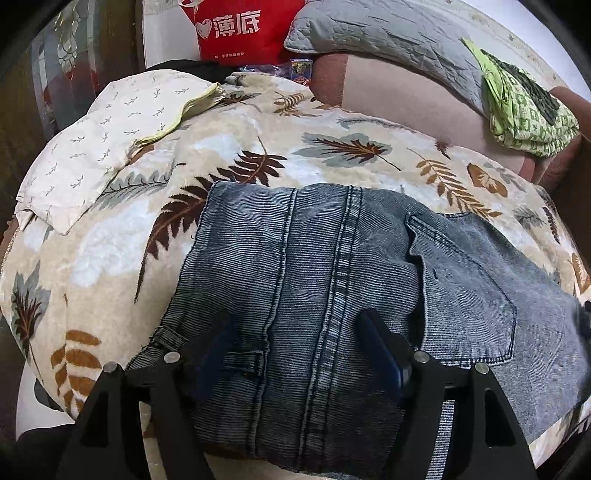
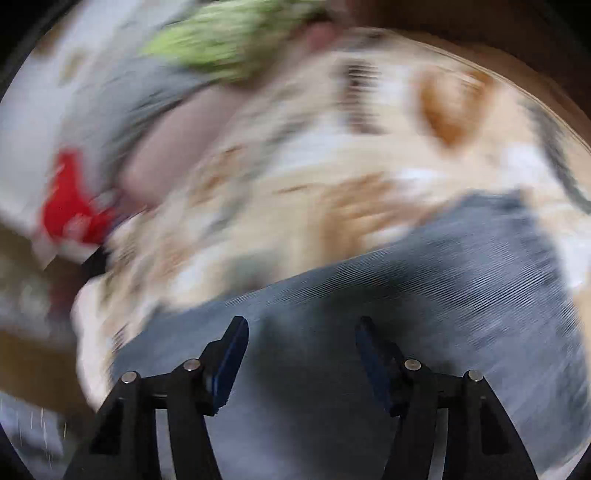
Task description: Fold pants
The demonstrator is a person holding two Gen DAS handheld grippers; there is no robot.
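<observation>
Red bag [image 1: 236, 31], top of left wrist view, bore white heart and characters 薄底; smaller white line beneath was illegible. Right wrist view was blurred; no text was readable.

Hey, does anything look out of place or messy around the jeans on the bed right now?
Nothing looks damaged or spilled. The jeans lie folded and fairly flat on the leaf-print blanket. A green garment sits crumpled by the grey pillow. The right view is too blurred to judge.
</observation>
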